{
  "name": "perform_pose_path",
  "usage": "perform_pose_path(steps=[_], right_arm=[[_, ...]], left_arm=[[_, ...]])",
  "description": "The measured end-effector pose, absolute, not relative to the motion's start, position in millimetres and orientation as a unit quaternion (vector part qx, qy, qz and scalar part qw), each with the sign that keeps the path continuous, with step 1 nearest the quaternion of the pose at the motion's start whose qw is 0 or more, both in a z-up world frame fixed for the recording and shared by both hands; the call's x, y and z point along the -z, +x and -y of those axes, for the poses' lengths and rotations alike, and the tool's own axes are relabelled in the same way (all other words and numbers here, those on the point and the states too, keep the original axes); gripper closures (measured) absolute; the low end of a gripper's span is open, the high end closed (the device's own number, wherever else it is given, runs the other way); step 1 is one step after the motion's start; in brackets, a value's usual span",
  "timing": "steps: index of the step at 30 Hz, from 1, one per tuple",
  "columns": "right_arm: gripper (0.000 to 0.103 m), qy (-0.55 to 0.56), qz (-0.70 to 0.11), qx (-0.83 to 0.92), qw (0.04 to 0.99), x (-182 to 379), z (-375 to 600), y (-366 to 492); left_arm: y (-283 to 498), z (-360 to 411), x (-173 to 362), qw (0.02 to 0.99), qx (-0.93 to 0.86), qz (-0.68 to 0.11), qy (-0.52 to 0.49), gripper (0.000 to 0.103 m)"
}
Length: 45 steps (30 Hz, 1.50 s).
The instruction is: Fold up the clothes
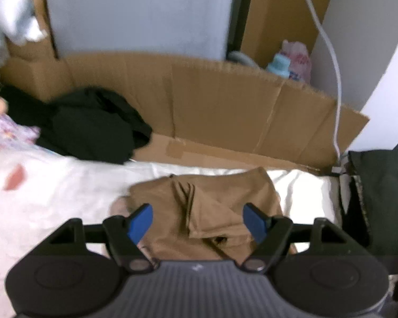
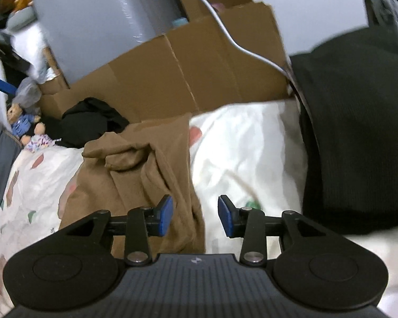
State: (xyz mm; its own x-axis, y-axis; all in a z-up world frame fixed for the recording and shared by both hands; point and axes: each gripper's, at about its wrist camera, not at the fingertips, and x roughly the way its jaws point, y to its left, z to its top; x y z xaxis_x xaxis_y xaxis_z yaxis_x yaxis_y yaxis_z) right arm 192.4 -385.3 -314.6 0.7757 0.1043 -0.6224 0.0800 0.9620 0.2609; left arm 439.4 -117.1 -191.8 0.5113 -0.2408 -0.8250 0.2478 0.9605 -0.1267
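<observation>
A brown garment [image 1: 207,206] lies crumpled on the white patterned sheet [image 1: 39,185]. My left gripper [image 1: 197,221] hovers over it, jaws wide apart, nothing pressed between the blue pads. In the right wrist view the same brown garment [image 2: 135,169] stretches away in a rumpled strip, its near right edge passing below the gap of my right gripper [image 2: 195,218]. That gripper is open, its pads touching no cloth. A heap of black clothing [image 1: 90,124] rests at the back left of the bed, and it also shows in the right wrist view as black clothing [image 2: 92,122].
A brown cardboard sheet [image 1: 225,106] stands along the far side of the bed. A white cable [image 1: 331,66] hangs down at the right. A dark bag or cushion [image 2: 358,122] borders the bed's right side. Soft toys [image 2: 24,127] sit at the left.
</observation>
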Motion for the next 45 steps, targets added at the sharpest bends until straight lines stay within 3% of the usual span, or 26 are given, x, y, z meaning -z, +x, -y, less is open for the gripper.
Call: perform_pose_path(steps=[5, 10, 14, 16, 24, 32, 45], right_arm=[[0.061, 0.093, -0.350, -0.014, 0.932, 312.3, 393.3, 213.7], [0.061, 0.059, -0.353, -0.023, 0.933, 300.6, 388.0, 231.8], [0.058, 0.034, -0.347, -0.030, 0.937, 288.9, 376.1, 247.3], [0.053, 0.031, -0.344, -0.033, 0.938, 287.2, 371.3, 252.7], [0.050, -0.021, -0.350, -0.075, 0.933, 287.6, 335.0, 279.6], [0.040, -0.077, -0.365, -0.097, 0.923, 279.3, 308.4, 297.8], [0.039, -0.162, -0.364, -0.179, 0.899, 278.8, 284.0, 322.2]], left_arm=[[459.4, 105.6, 256.6, 0.854, 0.155, -0.496, -0.034, 0.026], [472.4, 90.1, 281.9, 0.846, 0.166, -0.503, -0.063, 0.026], [485.3, 70.8, 287.2, 0.845, 0.167, -0.499, -0.099, 0.026], [489.7, 65.4, 287.8, 0.849, 0.165, -0.494, -0.095, 0.026], [504.9, 35.1, 297.0, 0.844, 0.184, -0.497, -0.086, 0.025], [523.1, 18.4, 291.6, 0.836, 0.198, -0.506, -0.074, 0.025], [524.8, 18.2, 320.3, 0.831, 0.209, -0.510, -0.074, 0.025]])
